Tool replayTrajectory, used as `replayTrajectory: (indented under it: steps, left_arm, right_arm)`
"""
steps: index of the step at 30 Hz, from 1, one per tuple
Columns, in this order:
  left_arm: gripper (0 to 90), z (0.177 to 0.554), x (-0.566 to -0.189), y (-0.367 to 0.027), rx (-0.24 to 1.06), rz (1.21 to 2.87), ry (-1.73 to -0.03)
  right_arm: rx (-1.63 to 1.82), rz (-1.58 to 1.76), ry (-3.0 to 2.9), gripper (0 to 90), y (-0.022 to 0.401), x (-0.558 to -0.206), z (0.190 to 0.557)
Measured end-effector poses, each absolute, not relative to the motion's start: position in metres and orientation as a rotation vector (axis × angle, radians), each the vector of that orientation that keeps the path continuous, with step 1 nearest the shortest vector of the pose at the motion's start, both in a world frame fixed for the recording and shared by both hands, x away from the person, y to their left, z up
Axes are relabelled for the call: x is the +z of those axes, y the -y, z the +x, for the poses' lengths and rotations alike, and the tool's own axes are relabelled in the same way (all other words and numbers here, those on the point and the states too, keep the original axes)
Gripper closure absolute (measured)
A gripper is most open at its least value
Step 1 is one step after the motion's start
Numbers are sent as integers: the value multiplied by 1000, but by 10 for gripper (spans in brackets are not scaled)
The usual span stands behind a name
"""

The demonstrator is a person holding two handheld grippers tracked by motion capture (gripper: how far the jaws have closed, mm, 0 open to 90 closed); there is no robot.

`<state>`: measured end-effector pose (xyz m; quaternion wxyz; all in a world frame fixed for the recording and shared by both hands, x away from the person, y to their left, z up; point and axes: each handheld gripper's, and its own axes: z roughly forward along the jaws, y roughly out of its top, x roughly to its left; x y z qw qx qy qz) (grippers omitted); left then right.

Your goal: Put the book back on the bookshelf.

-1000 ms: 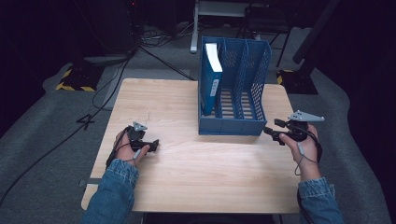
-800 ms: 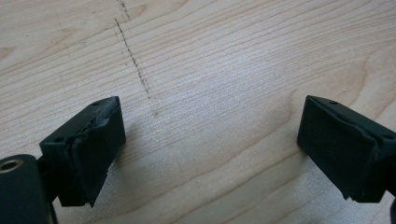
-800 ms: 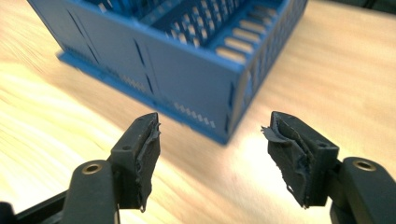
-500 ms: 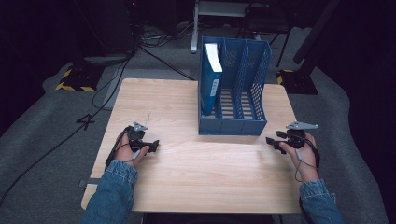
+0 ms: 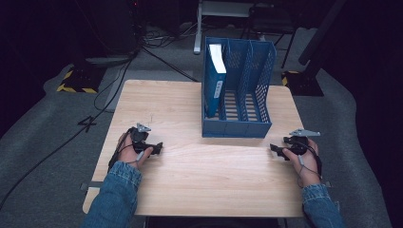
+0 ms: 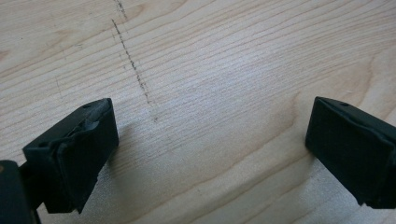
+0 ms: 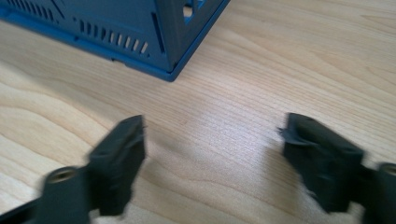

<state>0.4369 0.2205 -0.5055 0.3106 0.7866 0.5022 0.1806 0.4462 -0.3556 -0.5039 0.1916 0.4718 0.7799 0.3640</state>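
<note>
Both your grippers rest on the surface (image 5: 190, 175), empty: left gripper (image 5: 157, 148) jaws apart, right gripper (image 5: 274, 150) jaws just opening. The book (image 5: 216, 78) stands in the file rack (image 5: 237, 128), upper centre. Judged next: reach for it.

You see cables (image 5: 157, 52) on the grey floor (image 5: 43, 142) behind your desk (image 5: 190, 185), with a hazard-striped base (image 5: 76, 81) at the left.
</note>
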Motion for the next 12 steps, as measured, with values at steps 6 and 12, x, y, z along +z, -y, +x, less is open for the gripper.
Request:
replayTrajectory:
  steps: [6, 12]
  left_arm:
    - [6, 439, -506, -219, 475, 2078, -1335]
    - [2, 440, -506, -219, 476, 2083, -1333]
  right_arm:
    - [941, 1298, -2213, 70, 347, -505, 448]
    - [945, 1300, -2214, 68, 348, -505, 449]
